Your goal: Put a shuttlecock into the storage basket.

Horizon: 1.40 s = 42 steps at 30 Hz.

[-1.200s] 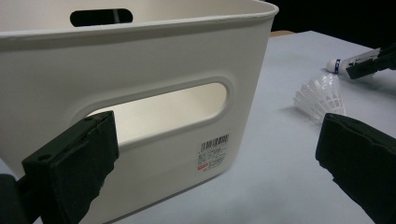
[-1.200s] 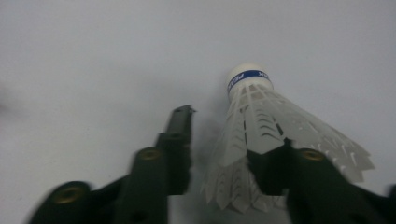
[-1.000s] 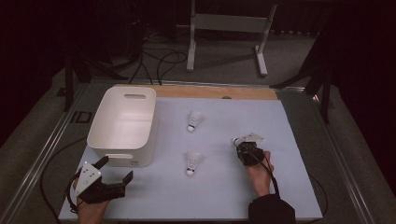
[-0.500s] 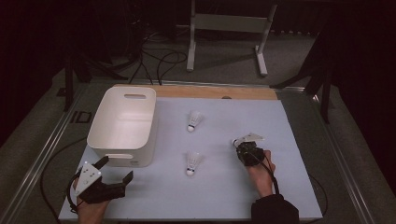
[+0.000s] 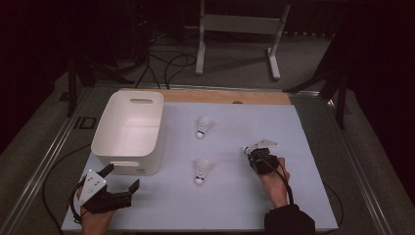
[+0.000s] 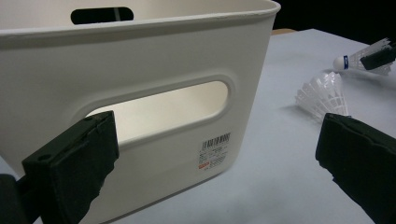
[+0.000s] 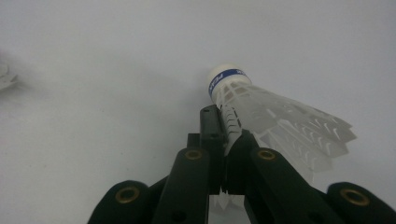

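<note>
My right gripper (image 5: pixel 253 154) rests low over the right half of the pale blue table, shut on the feather skirt of a white shuttlecock (image 7: pixel 280 122). Its cork with a blue band (image 7: pixel 225 77) points away from the jaws, close to the table top. Two more shuttlecocks lie loose: one mid-table (image 5: pixel 201 171) and one farther back (image 5: pixel 204 126). My left gripper (image 5: pixel 121 177) sits at the front left corner, open and empty, facing the near wall of a white bin (image 6: pixel 140 56). Past its right jaw I see the mid-table shuttlecock (image 6: pixel 323 92).
The white handled bin (image 5: pixel 128 147) stands on the table's left side, with nothing visible inside. A wooden strip (image 5: pixel 220 96) runs along the table's far edge. Beyond it are a metal stand (image 5: pixel 237 29) and cables on the floor.
</note>
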Motion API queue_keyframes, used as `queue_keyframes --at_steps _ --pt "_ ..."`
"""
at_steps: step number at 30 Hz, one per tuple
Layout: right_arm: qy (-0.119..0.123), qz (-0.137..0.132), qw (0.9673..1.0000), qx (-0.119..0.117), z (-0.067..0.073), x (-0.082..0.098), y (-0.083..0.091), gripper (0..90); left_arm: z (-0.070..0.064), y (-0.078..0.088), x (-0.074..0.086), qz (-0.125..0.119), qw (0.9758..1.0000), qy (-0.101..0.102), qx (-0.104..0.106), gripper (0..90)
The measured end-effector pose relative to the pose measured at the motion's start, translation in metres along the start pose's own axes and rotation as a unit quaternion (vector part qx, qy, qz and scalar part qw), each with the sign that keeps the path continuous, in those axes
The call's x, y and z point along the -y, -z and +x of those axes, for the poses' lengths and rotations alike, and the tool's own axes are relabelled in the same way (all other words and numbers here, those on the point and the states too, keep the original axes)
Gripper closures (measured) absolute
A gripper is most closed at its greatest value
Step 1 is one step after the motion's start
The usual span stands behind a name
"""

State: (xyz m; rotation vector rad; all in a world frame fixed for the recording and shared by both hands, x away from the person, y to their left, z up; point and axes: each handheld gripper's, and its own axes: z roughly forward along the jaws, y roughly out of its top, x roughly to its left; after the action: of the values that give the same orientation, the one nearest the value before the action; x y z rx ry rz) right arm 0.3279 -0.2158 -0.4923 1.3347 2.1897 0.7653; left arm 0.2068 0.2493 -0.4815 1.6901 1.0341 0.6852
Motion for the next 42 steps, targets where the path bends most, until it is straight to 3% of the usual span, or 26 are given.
queue_keyframes --at_steps 20,42 --pt "0.008 -0.007 0.9997 -0.021 0.006 -0.015 0.016 89.1 0.000 0.000 0.000 0.000 1.0000 0.000 -0.001 0.0" --pt "0.024 -0.012 0.9992 -0.029 0.009 -0.024 0.025 89.2 0.000 0.000 0.000 0.000 1.0000 -0.001 -0.001 0.0"
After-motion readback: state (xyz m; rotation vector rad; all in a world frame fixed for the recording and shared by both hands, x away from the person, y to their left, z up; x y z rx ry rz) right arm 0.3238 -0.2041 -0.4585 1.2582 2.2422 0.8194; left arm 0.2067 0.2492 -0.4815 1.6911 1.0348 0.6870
